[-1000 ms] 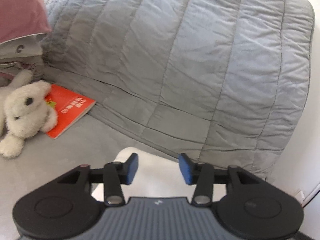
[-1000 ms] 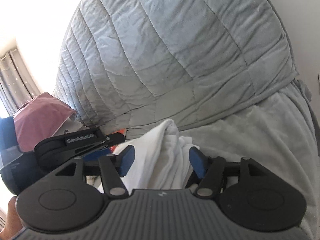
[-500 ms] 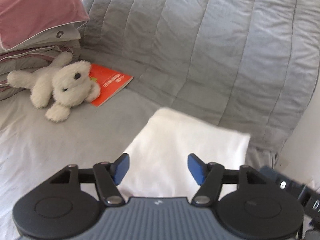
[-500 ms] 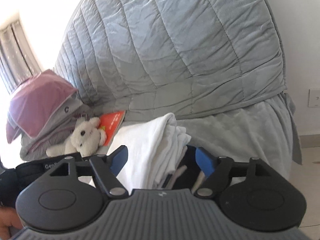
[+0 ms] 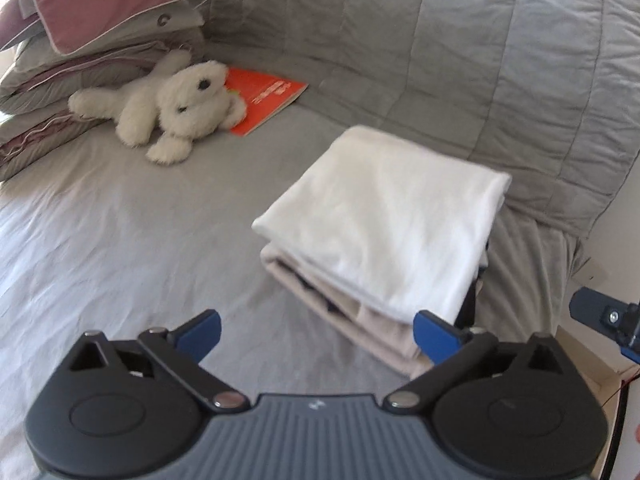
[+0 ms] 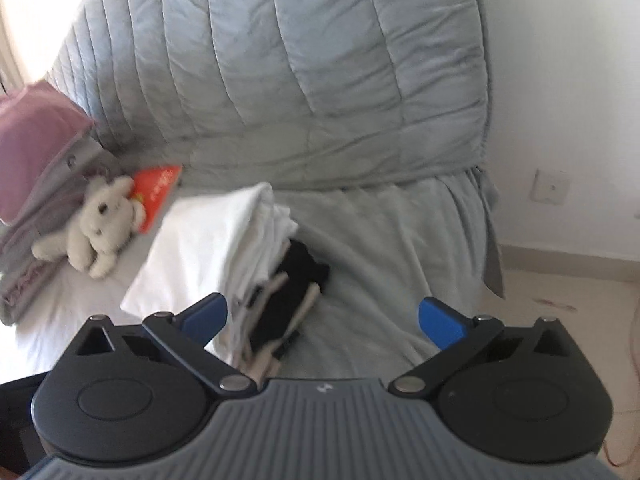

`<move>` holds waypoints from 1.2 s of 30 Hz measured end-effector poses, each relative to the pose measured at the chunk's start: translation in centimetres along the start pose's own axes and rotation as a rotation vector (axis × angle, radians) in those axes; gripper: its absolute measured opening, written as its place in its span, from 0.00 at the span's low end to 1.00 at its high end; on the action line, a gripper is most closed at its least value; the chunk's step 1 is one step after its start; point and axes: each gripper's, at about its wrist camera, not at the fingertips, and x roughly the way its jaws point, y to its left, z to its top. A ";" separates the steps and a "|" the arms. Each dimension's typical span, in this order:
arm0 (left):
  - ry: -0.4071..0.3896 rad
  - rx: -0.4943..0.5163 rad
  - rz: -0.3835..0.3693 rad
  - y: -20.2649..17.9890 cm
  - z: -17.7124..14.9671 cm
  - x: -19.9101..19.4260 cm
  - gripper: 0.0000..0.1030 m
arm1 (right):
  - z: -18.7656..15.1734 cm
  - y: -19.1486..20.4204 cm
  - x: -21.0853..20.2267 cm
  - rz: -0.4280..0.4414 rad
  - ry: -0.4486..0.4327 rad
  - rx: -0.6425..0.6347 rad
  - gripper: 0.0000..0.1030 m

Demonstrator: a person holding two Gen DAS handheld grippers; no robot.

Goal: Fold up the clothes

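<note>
A folded white garment lies on top of a stack of folded clothes on the grey bed. Under it are a beige garment and a black one. The white garment also shows in the right wrist view. My left gripper is open and empty, held just in front of the stack. My right gripper is open and empty, above the stack's right side.
A white plush toy lies on an orange book at the back left, next to stacked pillows. A quilted grey headboard stands behind. At right are the bed edge, tiled floor and a wall socket.
Both grippers have pulled back from the white garment and opened wider. The garment now rests on the stack, free of both grippers.
</note>
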 end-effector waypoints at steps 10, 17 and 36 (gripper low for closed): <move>0.019 0.027 0.070 0.7 -1.4 -0.4 0.99 | -1.6 3.7 -3.0 -0.085 0.004 -0.201 1.00; 0.015 0.019 0.089 1.9 -1.7 -0.3 0.99 | -2.0 4.6 -3.2 -0.126 0.019 -0.234 1.00; 0.034 0.064 0.069 2.3 -2.1 0.4 0.99 | -2.7 6.6 -3.1 -0.125 0.011 -0.262 1.00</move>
